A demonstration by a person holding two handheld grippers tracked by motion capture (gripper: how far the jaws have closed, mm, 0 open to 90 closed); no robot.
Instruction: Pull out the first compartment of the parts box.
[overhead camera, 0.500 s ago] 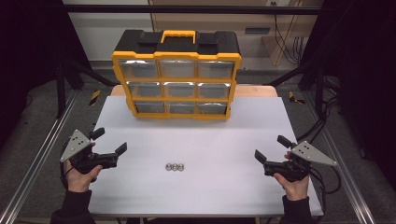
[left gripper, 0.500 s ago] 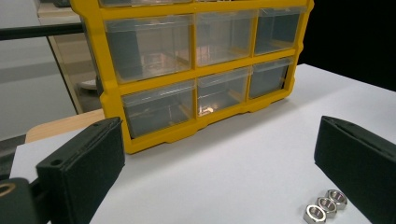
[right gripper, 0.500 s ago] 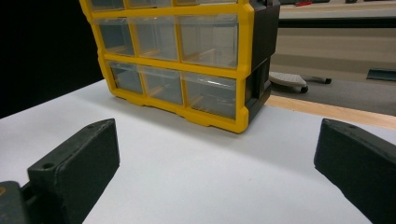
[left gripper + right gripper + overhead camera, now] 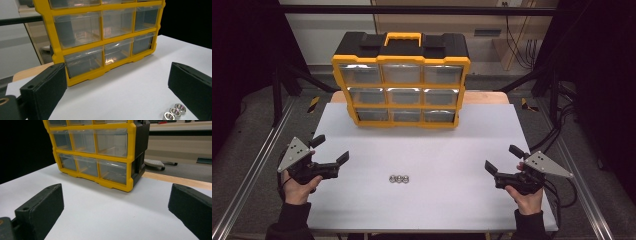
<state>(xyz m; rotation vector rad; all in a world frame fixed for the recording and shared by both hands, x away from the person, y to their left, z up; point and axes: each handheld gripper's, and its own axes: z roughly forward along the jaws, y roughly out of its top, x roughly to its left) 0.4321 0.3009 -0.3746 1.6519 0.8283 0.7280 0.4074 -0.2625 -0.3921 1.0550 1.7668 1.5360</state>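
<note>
Hex nuts (image 4: 399,178), 3 of them, silver, lie in a short row touching each other on the white tabletop (image 4: 437,150), near its front edge and about mid-width, between the two grippers but well apart from both. Left gripper (image 4: 331,150) sits at the tabletop's left edge, held in a hand (image 4: 297,187), jaws wide apart, nothing between them; its own view shows the nuts (image 4: 174,112) lying low, just beside the inner face of one jaw, not touching. Right gripper (image 4: 503,159) at the right side, held in the other hand (image 4: 527,197), jaws also wide, nothing held. Yellow/black drawer organizer (image 4: 401,82) w/ clear drawers in 3 rows of 3 stands upright at the tabletop's far edge, drawers all closed, facing the person.
</note>
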